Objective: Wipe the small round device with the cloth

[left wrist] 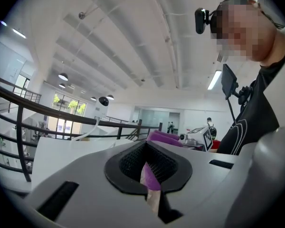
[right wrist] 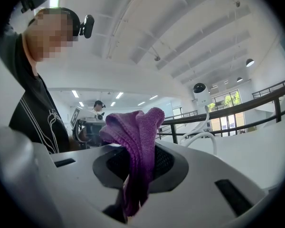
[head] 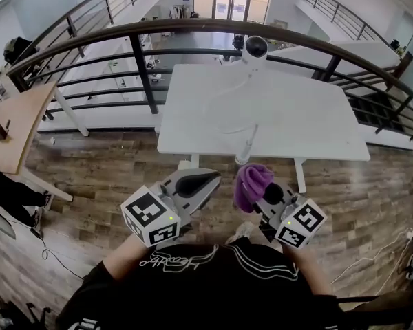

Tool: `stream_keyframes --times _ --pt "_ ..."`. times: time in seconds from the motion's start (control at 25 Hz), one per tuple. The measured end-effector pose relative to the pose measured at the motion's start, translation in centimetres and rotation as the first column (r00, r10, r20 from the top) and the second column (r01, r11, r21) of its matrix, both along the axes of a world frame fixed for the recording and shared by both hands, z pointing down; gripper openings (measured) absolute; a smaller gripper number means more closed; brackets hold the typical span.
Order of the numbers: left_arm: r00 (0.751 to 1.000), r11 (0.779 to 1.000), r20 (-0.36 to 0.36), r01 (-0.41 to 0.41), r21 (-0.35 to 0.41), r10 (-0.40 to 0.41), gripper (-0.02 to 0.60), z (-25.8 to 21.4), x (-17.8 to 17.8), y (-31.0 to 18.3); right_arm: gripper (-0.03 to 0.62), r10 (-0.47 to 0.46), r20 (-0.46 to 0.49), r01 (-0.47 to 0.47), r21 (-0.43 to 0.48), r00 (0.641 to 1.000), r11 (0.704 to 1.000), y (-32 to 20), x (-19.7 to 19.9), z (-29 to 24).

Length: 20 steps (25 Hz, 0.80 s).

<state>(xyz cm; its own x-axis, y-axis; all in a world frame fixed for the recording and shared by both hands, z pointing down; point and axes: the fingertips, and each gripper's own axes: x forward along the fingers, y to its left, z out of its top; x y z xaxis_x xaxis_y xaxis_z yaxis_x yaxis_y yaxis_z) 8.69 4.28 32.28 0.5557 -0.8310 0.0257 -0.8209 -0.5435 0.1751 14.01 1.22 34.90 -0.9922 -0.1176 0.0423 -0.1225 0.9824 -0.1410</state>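
Head view alone shows floor (head: 110,184) (wooden) beneath cloth (head: 251,184).

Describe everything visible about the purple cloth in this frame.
The cloth is purple, with a fine knitted look, soft and crumpled into a folded bunch. The right gripper has its jaws shut on its lower part; the rest stands up out of them in a rounded hump. It is held in the air near the person, short of the white table, touching nothing else.
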Motion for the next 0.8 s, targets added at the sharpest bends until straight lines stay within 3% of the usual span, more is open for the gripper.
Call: stream_keyframes --times 0.24,0.44,0.8 --pt "1.0 1.0 0.003 0.016 -0.009 -0.016 0.009 0.1 -0.1 0.0 0.058 -0.011 0.005 0.011 -0.007 1.0 1.0 0.1 -0.1 -0.2" --pt "0.997 1.0 0.074 0.026 -0.008 -0.025 0.008 0.1 0.7 -0.9 0.058 -0.021 0.007 0.021 -0.017 1.0 1.0 -0.9 0.2 -0.4" --pt "0.999 0.999 0.017 0.029 -0.034 -0.029 0.008 1.4 0.4 -0.6 0.058 -0.036 0.008 0.036 -0.034 0.999 0.999 -0.6 -0.2 1.0"
